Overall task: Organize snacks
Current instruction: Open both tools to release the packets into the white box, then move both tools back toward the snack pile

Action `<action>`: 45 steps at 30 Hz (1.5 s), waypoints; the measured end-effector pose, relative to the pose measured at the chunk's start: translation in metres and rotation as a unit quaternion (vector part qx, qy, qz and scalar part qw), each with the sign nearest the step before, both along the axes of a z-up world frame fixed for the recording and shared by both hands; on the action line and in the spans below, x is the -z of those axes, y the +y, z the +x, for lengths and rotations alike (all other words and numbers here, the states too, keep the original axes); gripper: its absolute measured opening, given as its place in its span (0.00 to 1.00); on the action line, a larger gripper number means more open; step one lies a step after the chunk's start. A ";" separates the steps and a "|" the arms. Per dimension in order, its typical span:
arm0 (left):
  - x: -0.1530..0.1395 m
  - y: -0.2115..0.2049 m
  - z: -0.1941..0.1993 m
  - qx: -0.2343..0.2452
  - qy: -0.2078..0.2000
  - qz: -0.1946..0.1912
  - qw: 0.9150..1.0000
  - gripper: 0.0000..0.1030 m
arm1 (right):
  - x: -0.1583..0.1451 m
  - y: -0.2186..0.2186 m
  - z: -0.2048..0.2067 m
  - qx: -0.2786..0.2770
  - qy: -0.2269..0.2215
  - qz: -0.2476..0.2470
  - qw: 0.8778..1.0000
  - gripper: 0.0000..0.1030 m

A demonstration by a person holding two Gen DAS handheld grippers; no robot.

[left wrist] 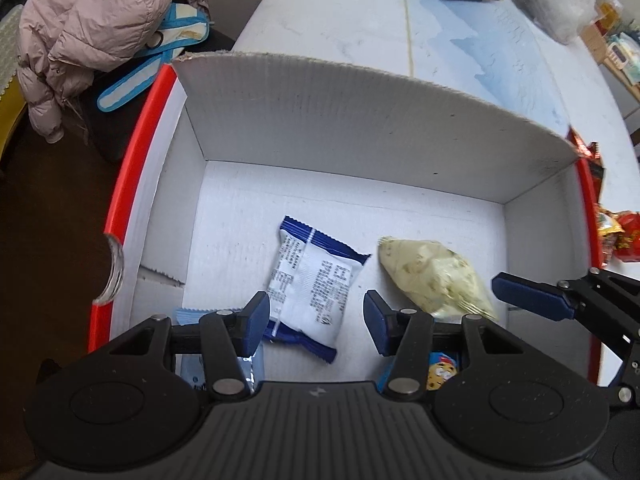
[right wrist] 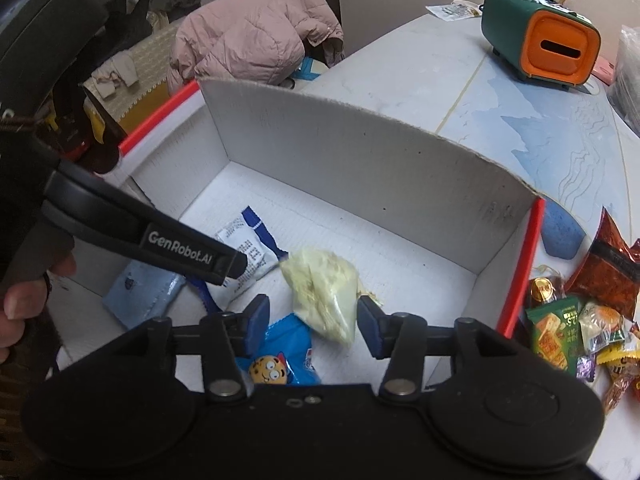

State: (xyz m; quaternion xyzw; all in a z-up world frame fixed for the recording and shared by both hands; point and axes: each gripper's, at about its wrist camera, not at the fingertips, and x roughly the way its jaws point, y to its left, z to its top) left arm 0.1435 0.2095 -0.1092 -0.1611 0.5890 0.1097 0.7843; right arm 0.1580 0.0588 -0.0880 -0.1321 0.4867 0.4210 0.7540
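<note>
A white cardboard box (left wrist: 360, 120) with a red rim stands on the table. On its floor lie a white-and-blue packet (left wrist: 312, 284), a pale yellow-green packet (left wrist: 436, 276), a light blue packet (left wrist: 192, 316) and a blue cookie packet (left wrist: 440, 372). My left gripper (left wrist: 316, 322) hangs open low in the box, astride the white-and-blue packet's near end without squeezing it. My right gripper (right wrist: 312, 324) is open over the pale packet (right wrist: 324, 292), which lies blurred between its fingers, free of the pads. One of the right gripper's fingers (left wrist: 532, 298) shows at the box's right wall.
Several loose snack packets (right wrist: 580, 320) and a red-brown bag (right wrist: 612, 264) lie on the table right of the box. A green-and-orange holder (right wrist: 540, 44) stands at the back. A pink jacket (right wrist: 256, 40) is draped beyond the box. A hand (right wrist: 24, 300) grips the left tool.
</note>
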 end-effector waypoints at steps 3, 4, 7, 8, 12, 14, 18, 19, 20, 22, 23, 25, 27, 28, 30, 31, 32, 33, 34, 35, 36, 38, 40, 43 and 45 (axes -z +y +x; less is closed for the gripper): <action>-0.011 -0.003 -0.007 0.004 -0.014 -0.001 1.000 0.50 | -0.008 -0.005 -0.004 -0.002 -0.001 0.014 1.000 0.48; -0.015 -0.004 -0.009 0.005 -0.019 -0.002 1.000 0.50 | -0.011 -0.007 -0.006 -0.002 -0.001 0.019 1.000 0.49; -0.026 -0.008 -0.017 0.010 -0.035 -0.003 0.999 0.50 | -0.021 -0.014 -0.010 0.000 -0.003 0.034 0.999 0.51; -0.030 -0.010 -0.019 0.013 -0.041 -0.002 0.999 0.50 | -0.024 -0.016 -0.012 0.001 -0.004 0.039 0.999 0.52; -0.045 -0.019 -0.029 0.022 -0.063 0.001 0.998 0.51 | -0.037 -0.028 -0.017 0.006 -0.007 0.058 0.998 0.55; -0.052 -0.025 -0.034 0.028 -0.076 0.003 0.997 0.51 | -0.044 -0.035 -0.020 0.009 -0.009 0.068 0.998 0.58; -0.068 -0.037 -0.045 0.031 -0.103 0.018 0.994 0.57 | -0.057 -0.050 -0.025 0.016 -0.016 0.087 0.996 0.62; -0.071 -0.040 -0.047 0.032 -0.109 0.018 0.993 0.57 | -0.060 -0.054 -0.026 0.017 -0.019 0.091 0.996 0.62; -0.074 -0.043 -0.049 0.034 -0.115 0.018 0.993 0.57 | -0.063 -0.058 -0.027 0.019 -0.021 0.095 0.995 0.64; -0.081 -0.051 -0.054 0.036 -0.129 0.023 0.991 0.57 | -0.068 -0.067 -0.029 0.024 -0.025 0.103 0.994 0.68; -0.084 -0.055 -0.056 0.040 -0.136 0.026 0.990 0.57 | -0.071 -0.072 -0.030 0.027 -0.028 0.106 0.994 0.71; -0.089 -0.065 -0.060 0.046 -0.149 0.030 0.987 0.58 | -0.075 -0.083 -0.032 0.032 -0.035 0.113 0.992 0.73; -0.094 -0.074 -0.063 0.050 -0.162 0.033 0.985 0.61 | -0.079 -0.094 -0.034 0.036 -0.041 0.118 0.992 0.76; -0.096 -0.078 -0.065 0.053 -0.168 0.034 0.984 0.64 | -0.081 -0.100 -0.034 0.039 -0.043 0.121 0.991 0.78; -0.098 -0.089 -0.067 0.057 -0.179 0.038 0.981 0.65 | -0.083 -0.112 -0.035 0.046 -0.045 0.125 0.990 0.81; -0.100 -0.094 -0.069 0.060 -0.184 0.041 0.980 0.65 | -0.084 -0.118 -0.036 0.049 -0.046 0.128 0.989 0.82; -0.101 -0.100 -0.069 0.064 -0.188 0.041 0.979 0.65 | -0.086 -0.124 -0.037 0.051 -0.048 0.131 0.989 0.83; -0.102 -0.105 -0.070 0.066 -0.192 0.041 0.978 0.65 | -0.087 -0.130 -0.037 0.053 -0.051 0.132 0.988 0.83; -0.103 -0.110 -0.072 0.068 -0.197 0.042 0.977 0.65 | -0.088 -0.136 -0.038 0.055 -0.055 0.134 0.988 0.85; -0.104 -0.115 -0.072 0.070 -0.200 0.042 0.976 0.65 | -0.089 -0.142 -0.039 0.058 -0.058 0.136 0.987 0.86; -0.104 -0.121 -0.072 0.071 -0.202 0.042 0.976 0.66 | -0.090 -0.149 -0.039 0.060 -0.061 0.139 0.987 0.87; -0.106 -0.131 -0.072 0.074 -0.209 0.040 0.974 0.68 | -0.091 -0.164 -0.040 0.066 -0.063 0.143 0.985 0.87; -0.106 -0.141 -0.073 0.079 -0.214 0.038 0.973 0.70 | -0.091 -0.178 -0.038 0.076 -0.065 0.144 0.985 0.87; -0.106 -0.158 -0.070 0.086 -0.220 0.034 0.971 0.72 | -0.088 -0.201 -0.035 0.092 -0.064 0.146 0.983 0.89; -0.104 -0.168 -0.068 0.086 -0.221 0.027 0.971 0.72 | -0.087 -0.216 -0.033 0.104 -0.065 0.150 0.981 0.94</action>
